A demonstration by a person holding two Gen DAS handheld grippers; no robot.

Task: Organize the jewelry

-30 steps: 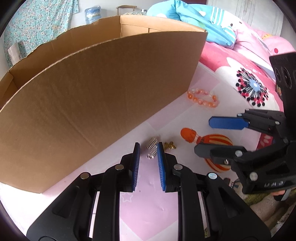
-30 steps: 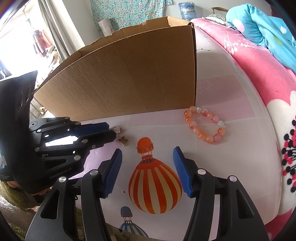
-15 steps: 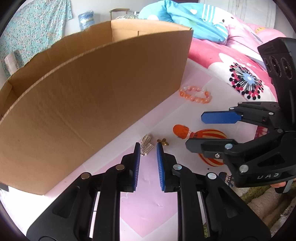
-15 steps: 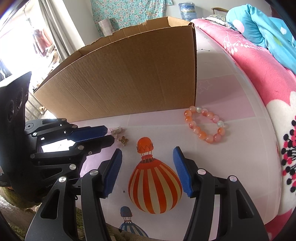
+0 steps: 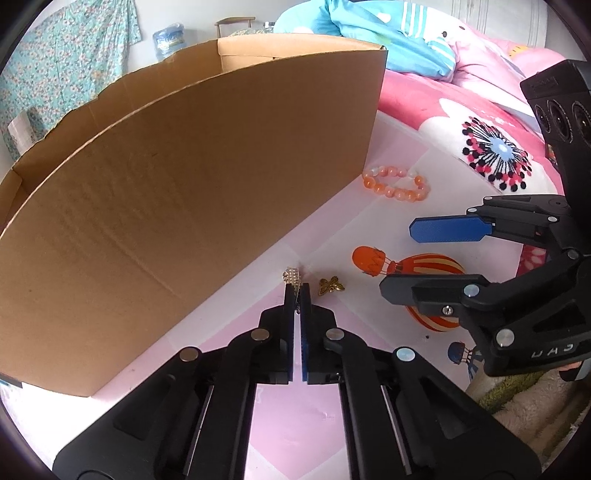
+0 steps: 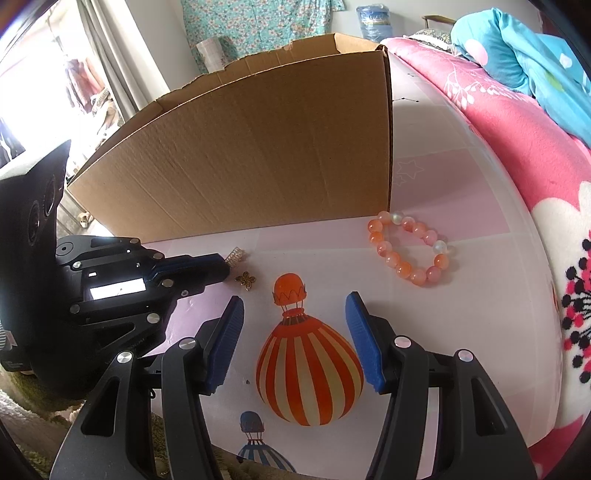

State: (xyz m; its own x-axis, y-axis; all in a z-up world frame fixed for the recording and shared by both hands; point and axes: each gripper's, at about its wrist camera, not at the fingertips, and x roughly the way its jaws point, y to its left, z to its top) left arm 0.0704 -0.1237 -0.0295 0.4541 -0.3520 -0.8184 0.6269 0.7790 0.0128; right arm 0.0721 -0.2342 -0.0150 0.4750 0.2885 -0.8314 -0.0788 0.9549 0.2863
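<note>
A small silver-and-gold beaded charm (image 5: pixel 291 276) lies on the pink sheet at the foot of the cardboard box (image 5: pixel 184 184). My left gripper (image 5: pixel 297 291) is closing tight on it, pads pinching its near end, and the beaded top sticks out past the tips. The right wrist view shows the same charm (image 6: pixel 235 254) at the left gripper's (image 6: pixel 225 267) tips. A gold butterfly charm (image 5: pixel 331 286) rests just right of it. Farther right by the box corner is an orange bead bracelet (image 5: pixel 397 184). My right gripper (image 6: pixel 295 306) hovers open over the printed balloon, holding nothing.
The box wall (image 6: pixel 258 158) stands tall right behind the charms, with its open top facing up. A pink flowered blanket (image 6: pixel 517 147) and a blue quilt (image 5: pixel 388 33) rise on the right. The sheet's near edge drops to a shaggy rug (image 5: pixel 517 387).
The left gripper's jaws went from a narrow gap to shut on the beaded charm. The charm stands more upright between the tips. The right gripper kept still.
</note>
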